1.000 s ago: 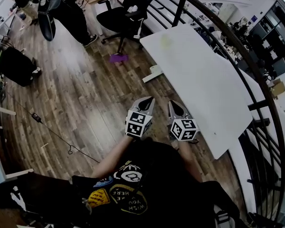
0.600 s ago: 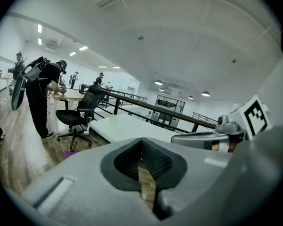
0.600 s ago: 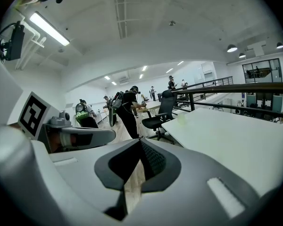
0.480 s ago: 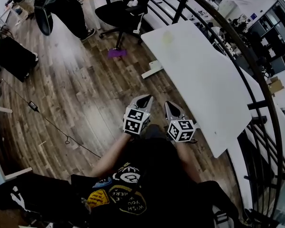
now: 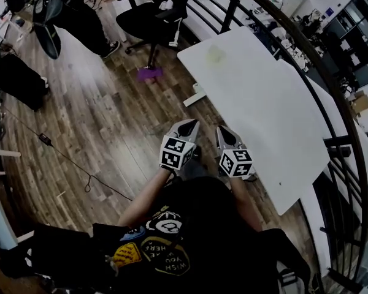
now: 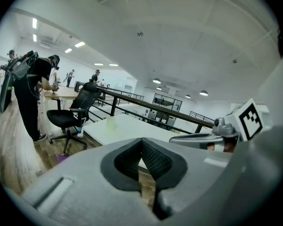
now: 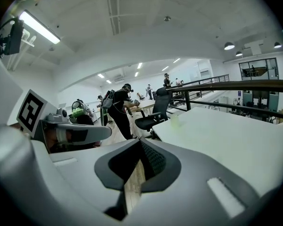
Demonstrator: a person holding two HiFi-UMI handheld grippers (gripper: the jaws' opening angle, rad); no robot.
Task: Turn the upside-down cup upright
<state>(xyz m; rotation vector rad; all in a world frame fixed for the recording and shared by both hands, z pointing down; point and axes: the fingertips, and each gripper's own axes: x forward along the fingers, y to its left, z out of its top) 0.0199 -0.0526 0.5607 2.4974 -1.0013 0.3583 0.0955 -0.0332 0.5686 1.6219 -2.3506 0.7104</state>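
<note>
A pale, see-through cup [image 5: 216,54] stands on the far end of the white table [image 5: 264,121]; it also shows small and blurred in the left gripper view [image 6: 110,122] and the right gripper view [image 7: 174,120]. Whether it is upside down is too small to tell. My left gripper [image 5: 187,126] and right gripper [image 5: 224,131] hang side by side over the wooden floor, just short of the table's near long edge and far from the cup. Both are shut and hold nothing; the pads meet in each gripper's own view [image 6: 141,140] [image 7: 140,141].
A black office chair [image 5: 150,17] and a standing person [image 5: 80,11] are beyond the table's far end. A purple object [image 5: 149,73] and a cable [image 5: 67,164] lie on the floor. A black railing [image 5: 334,103] runs along the table's far side.
Both grippers, still shut and side by side, have moved forward with the person, and the table's near edge now sits a little closer to them.
</note>
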